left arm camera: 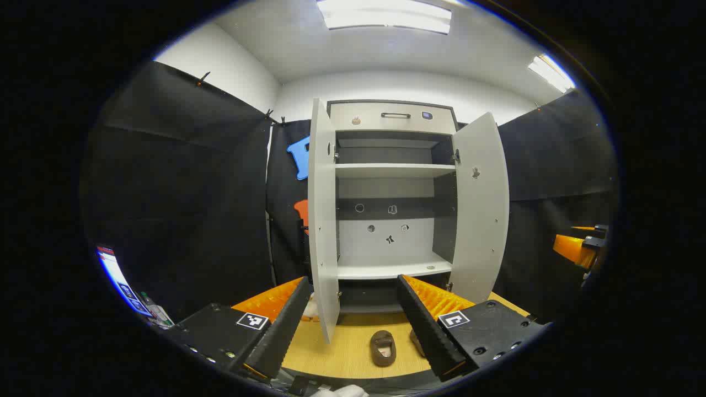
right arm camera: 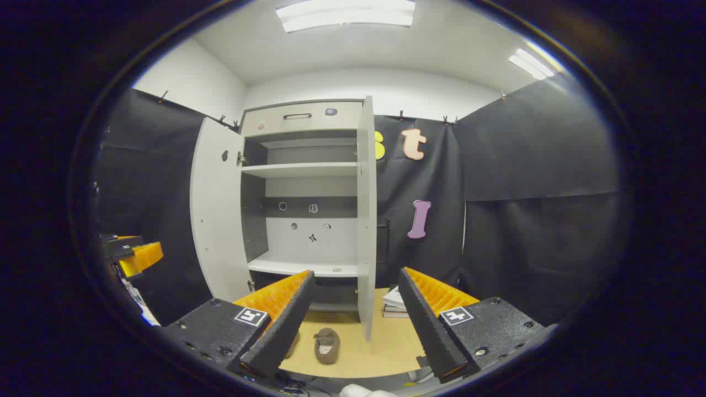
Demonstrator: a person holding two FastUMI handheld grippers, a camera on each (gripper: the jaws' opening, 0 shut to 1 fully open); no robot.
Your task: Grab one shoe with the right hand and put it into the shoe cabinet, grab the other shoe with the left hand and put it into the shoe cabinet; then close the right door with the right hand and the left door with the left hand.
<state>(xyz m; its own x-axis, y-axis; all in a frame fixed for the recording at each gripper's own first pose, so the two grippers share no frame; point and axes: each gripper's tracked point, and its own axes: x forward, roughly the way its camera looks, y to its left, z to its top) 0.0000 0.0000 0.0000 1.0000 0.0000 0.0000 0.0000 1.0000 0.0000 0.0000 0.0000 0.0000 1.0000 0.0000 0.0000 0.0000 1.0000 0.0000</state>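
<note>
**Q:** Where are the shoes?

**A:** I see two brown slippers on the wooden floor board just before the shoe cabinet [left arm camera: 394,187]: one slipper [left arm camera: 383,347] plainly, the second slipper [left arm camera: 417,342] partly behind my left gripper [left arm camera: 356,331]. Both cabinet doors stand open and the shelves are bare.

**Q:** And the grippers?

**A:** Left gripper and right gripper [right arm camera: 356,331] are spread wide, holding nothing.

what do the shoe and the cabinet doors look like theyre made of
Shoe: looks like soft brown suede or felt, matte, with a paler, possibly fleecy lining; too small to be sure. Cabinet doors: probably laminated board, smooth matte light grey, flat panels with small holes.
</note>
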